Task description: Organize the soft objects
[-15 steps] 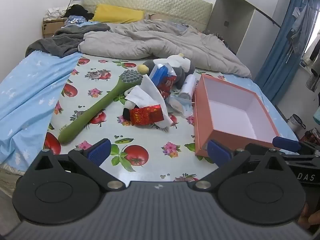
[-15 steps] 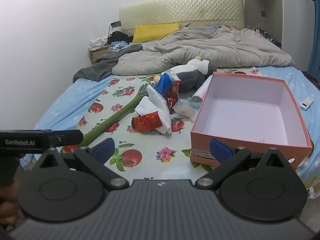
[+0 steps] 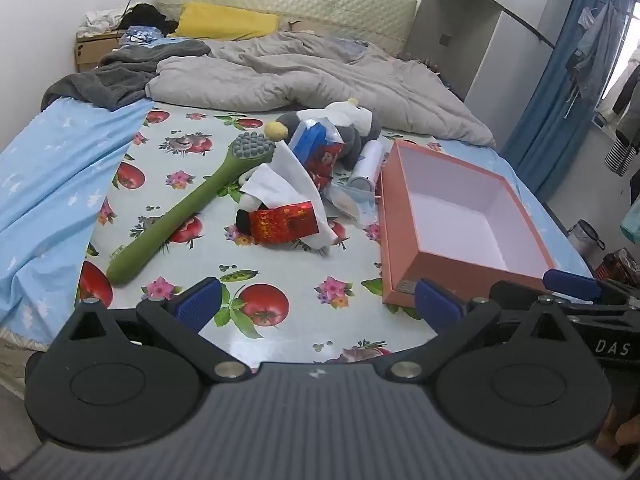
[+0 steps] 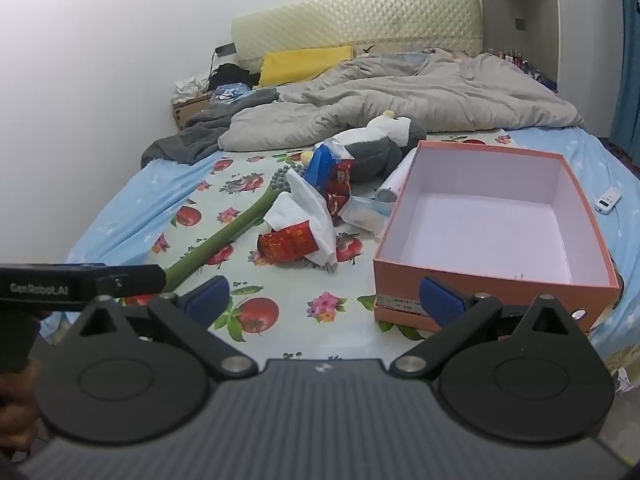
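Your left gripper (image 3: 318, 304) and right gripper (image 4: 326, 298) both hover over the fruit-print cloth (image 3: 280, 280) on the bed, fingers spread wide, nothing between them. The soft objects lie heaped mid-cloth: plush toy (image 3: 356, 128), red tissue pack (image 3: 286, 222), white tissue (image 3: 288, 172). The green massage stick (image 3: 188, 208) lies left of the heap; the orange box (image 3: 404, 220) stands open just right of it.

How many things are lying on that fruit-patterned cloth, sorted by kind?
Boxes: 1, the open orange box, nothing inside.
Long-handled tools: 1, the green massage hammer.
Plush toys: 1, the grey and white plush toy.
Tissue packs: 1, the red tissue pack.
Rolls: 1, the white roll.
Crumpled packets heaped between them: at least 2, too jumbled to count.
Total: at least 7.
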Motion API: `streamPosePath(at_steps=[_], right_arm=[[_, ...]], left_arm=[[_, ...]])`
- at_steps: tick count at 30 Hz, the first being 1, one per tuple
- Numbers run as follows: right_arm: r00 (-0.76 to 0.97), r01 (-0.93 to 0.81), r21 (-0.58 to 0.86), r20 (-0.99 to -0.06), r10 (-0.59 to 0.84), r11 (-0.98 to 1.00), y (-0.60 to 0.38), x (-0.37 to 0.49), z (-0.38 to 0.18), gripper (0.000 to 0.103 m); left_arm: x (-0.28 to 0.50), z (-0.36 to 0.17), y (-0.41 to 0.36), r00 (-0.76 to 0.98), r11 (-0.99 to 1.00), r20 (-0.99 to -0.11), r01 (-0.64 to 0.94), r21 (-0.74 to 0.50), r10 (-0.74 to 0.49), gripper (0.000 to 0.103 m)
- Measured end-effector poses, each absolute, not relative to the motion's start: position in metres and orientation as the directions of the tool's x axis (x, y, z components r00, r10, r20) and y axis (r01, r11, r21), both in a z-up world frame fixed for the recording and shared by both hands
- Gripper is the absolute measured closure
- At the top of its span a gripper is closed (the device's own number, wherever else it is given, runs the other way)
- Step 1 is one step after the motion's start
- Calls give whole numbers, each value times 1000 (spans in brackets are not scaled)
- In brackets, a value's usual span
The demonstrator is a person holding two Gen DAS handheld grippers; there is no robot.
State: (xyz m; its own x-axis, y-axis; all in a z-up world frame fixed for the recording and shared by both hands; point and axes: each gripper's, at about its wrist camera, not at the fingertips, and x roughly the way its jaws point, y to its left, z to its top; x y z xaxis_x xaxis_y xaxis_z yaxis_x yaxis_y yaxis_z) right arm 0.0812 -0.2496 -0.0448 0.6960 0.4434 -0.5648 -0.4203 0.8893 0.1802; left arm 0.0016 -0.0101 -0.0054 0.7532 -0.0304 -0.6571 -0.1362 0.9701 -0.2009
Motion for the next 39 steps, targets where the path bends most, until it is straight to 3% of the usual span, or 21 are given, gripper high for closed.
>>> streamPosePath(at_steps=[39], right_arm=[[693, -415, 185, -570, 441, 891, -253, 80, -50, 0]], left_arm=[[3, -2, -3, 749, 966, -661, -139, -218, -42, 0]])
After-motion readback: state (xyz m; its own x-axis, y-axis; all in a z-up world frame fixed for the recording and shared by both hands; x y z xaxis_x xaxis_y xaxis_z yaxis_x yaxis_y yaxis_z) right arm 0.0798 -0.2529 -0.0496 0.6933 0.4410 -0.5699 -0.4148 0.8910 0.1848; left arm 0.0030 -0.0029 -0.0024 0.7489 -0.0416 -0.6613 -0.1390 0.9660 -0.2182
